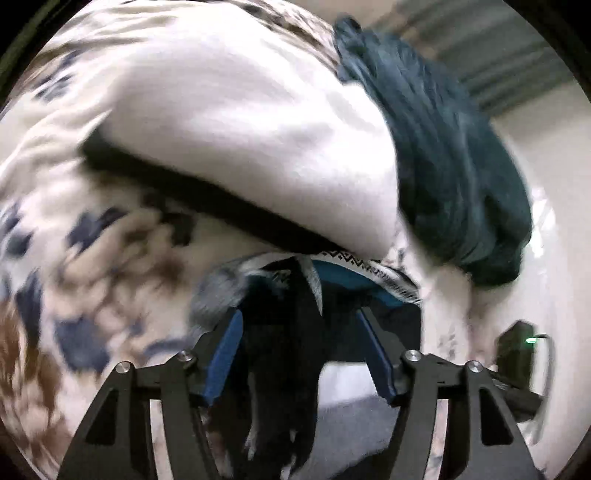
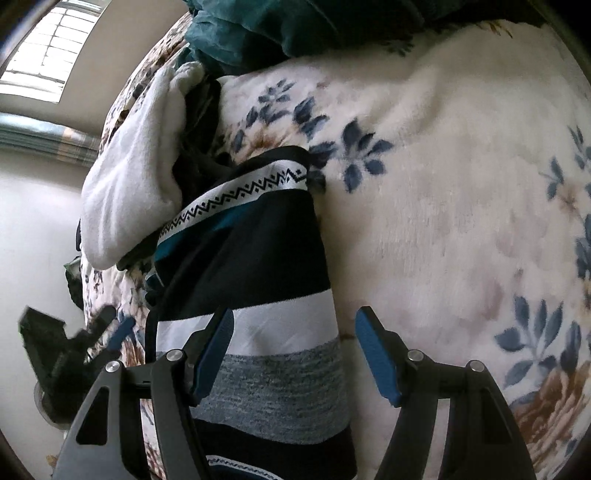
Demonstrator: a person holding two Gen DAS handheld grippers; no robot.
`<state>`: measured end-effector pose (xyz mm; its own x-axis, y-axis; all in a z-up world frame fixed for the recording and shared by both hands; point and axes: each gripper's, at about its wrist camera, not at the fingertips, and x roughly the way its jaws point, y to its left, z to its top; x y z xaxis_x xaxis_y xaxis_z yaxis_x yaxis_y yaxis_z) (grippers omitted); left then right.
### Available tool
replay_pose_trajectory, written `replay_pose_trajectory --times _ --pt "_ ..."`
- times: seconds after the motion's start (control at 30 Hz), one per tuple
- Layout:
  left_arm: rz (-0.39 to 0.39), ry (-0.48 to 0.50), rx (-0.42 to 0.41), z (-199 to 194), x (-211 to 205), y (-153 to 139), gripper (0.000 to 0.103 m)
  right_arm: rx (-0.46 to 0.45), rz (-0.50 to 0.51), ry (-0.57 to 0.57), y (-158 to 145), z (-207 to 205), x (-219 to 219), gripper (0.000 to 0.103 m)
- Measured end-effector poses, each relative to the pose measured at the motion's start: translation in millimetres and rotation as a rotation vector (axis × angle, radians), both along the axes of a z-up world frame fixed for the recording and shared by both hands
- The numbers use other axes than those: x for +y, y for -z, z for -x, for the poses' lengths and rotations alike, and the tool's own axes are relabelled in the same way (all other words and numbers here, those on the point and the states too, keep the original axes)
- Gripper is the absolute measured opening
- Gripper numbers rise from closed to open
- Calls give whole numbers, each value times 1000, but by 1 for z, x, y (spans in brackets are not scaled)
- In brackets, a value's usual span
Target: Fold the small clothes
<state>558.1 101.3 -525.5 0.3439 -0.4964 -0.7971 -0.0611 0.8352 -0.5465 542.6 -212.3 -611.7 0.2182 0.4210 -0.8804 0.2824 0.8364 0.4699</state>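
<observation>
A striped garment [image 2: 255, 295] in black, white, grey and teal, with a zigzag band, lies folded lengthwise on the floral blanket [image 2: 461, 206]. My right gripper [image 2: 295, 347] hovers open over its near end, its left finger on the cloth and its right finger beside the edge. In the left wrist view the same garment [image 1: 288, 332] hangs between the fingers of my left gripper [image 1: 299, 347], whose jaws stand apart. The view is blurred. My left gripper also shows in the right wrist view [image 2: 110, 332] at the garment's left edge.
A white garment [image 1: 251, 122] [image 2: 136, 184] and a dark teal garment [image 1: 450, 162] [image 2: 258, 33] lie on the blanket beyond the striped one. A small black device with a green light [image 1: 517, 350] sits at the right. A window [image 2: 48, 48] is at upper left.
</observation>
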Motion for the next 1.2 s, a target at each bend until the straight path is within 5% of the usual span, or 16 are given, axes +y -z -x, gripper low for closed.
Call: replay_pose_trajectory --times 0.13,0.17,0.2,0.3,0.4,0.5,0.67,0.77,0.87,0.93,1.0,1.1,1.13,1.2 --pt "-145 115 50 -36 -36 28 55 5 -19 19 6 -4 -1 71" --pt "-156 132 30 -36 -40 25 44 7 -21 19 8 -5 0 71" --pt "-178 168 -29 -36 -46 18 4 12 -18 19 9 -6 0 71" --pt "-209 218 -165 -29 -52 -15 5 16 -6 20 13 -7 0 71" --pt "-177 196 -200 -22 -39 -37 5 15 -20 32 16 -6 -2 71" --pt "-145 134 -140 -37 -16 -38 5 15 -24 40 18 -7 -2 71" --pt "-176 118 -8 -61 -14 4 8 27 -22 41 22 -10 2 71" --pt "-83 72 72 -53 -2 13 13 20 3 22 17 -10 7 71" --pt "-49 16 54 -14 12 -4 27 19 0 21 15 -9 7 71" --pt "-27 -1 52 9 14 -9 50 27 -12 27 15 -7 6 71" --pt "-50 15 84 31 5 -4 58 26 -20 29 15 -5 6 71" --pt "-42 89 114 38 -21 21 50 30 -12 23 15 0 10 71" --pt "-12 89 106 39 -30 25 11 37 -8 23 16 1 11 71" --pt "135 82 77 38 -29 26 9 50 -13 25 19 5 14 71"
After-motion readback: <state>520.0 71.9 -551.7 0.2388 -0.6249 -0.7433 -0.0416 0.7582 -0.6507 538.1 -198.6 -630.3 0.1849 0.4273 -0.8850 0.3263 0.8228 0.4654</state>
